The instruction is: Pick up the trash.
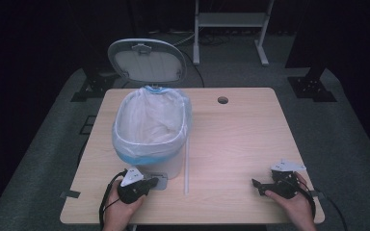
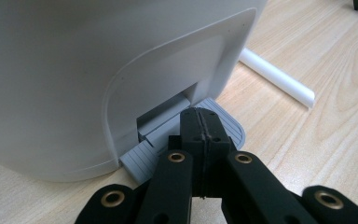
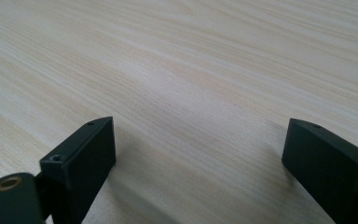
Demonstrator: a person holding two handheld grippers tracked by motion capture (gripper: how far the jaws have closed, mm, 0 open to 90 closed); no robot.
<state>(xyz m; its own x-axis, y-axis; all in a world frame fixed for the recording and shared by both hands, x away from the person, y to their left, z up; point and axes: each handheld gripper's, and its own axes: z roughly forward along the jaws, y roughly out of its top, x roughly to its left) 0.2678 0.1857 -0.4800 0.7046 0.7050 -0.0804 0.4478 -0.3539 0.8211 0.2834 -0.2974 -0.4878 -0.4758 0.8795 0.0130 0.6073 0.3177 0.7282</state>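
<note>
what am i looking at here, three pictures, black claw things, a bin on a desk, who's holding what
A person sits at a wooden table and holds a hand-operated two-jaw gripper in each hand; there is no robot arm. The high view comes from a fixed camera above the person. The other two come from cameras riding on the grippers, looking along their black jaws.

On the table stands a white pedal bin lined with a translucent bag, its lid standing open. A thin white strip lies beside it.

The left gripper has its jaws closed together, tips resting on the bin's grey foot pedal, apparently pressing it, which would explain the open lid. It grips nothing.

The right gripper has its jaws wide apart just above bare wood, holding nothing.
</note>
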